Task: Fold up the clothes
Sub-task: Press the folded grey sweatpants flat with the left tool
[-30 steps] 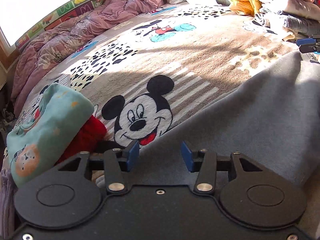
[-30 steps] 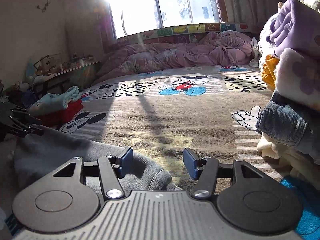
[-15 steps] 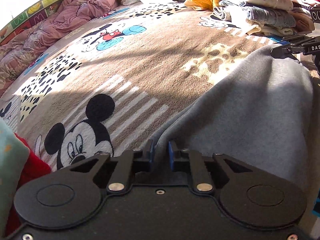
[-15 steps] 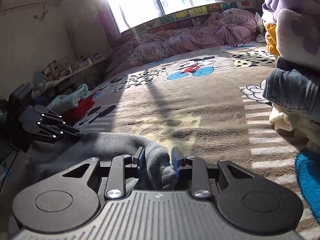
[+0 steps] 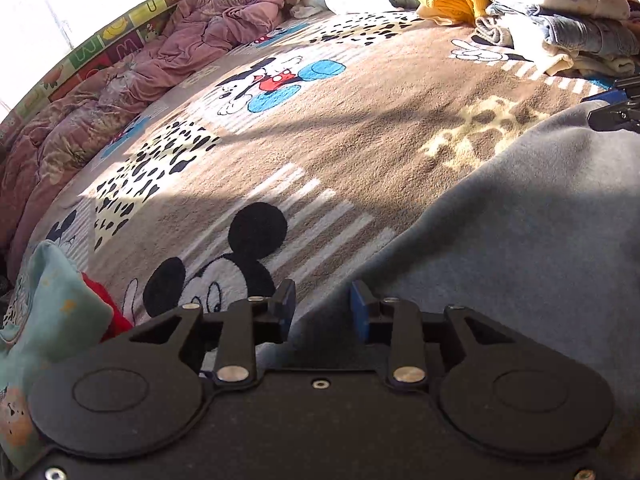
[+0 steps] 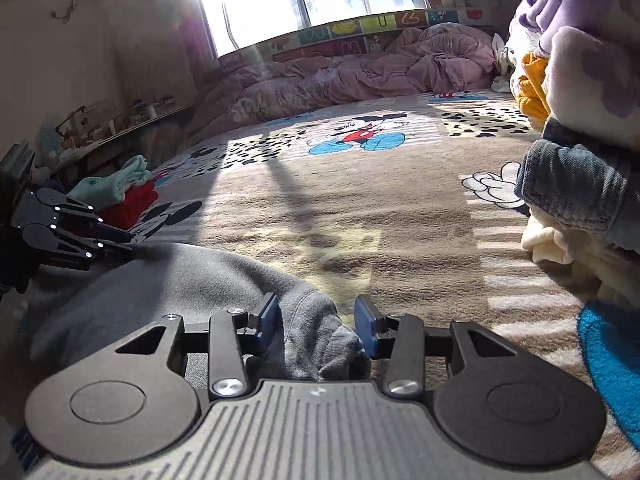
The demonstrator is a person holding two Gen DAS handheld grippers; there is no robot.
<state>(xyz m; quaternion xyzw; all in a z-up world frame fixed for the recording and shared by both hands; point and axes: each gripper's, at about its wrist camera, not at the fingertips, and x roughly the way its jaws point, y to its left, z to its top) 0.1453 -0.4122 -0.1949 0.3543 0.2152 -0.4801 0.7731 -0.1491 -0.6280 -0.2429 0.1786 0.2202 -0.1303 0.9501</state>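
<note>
A grey sweatshirt [image 5: 520,240] lies spread on the Mickey Mouse blanket [image 5: 320,140] at the near side. My left gripper [image 5: 322,312] is open, its blue pads on either side of the garment's left corner. My right gripper [image 6: 316,320] is open, with the grey ribbed cuff [image 6: 316,332] lying loose between the jaws. The garment also shows in the right wrist view [image 6: 180,280], where the left gripper [image 6: 116,240] rests at its far left edge. The right gripper tip [image 5: 616,112] shows at the garment's far right in the left wrist view.
Folded teal and red clothes [image 5: 60,312] sit at the left, also in the right wrist view [image 6: 120,192]. A tall pile of unfolded clothes [image 6: 580,120] stands at the right. A crumpled pink quilt [image 6: 360,72] lies along the window side. A blue patch [image 6: 612,360] is at near right.
Both grippers closed on the grey sweatshirt's corners half a second ago and have now opened, letting the fabric go. The left gripper's view swung back left toward the teal clothes.
</note>
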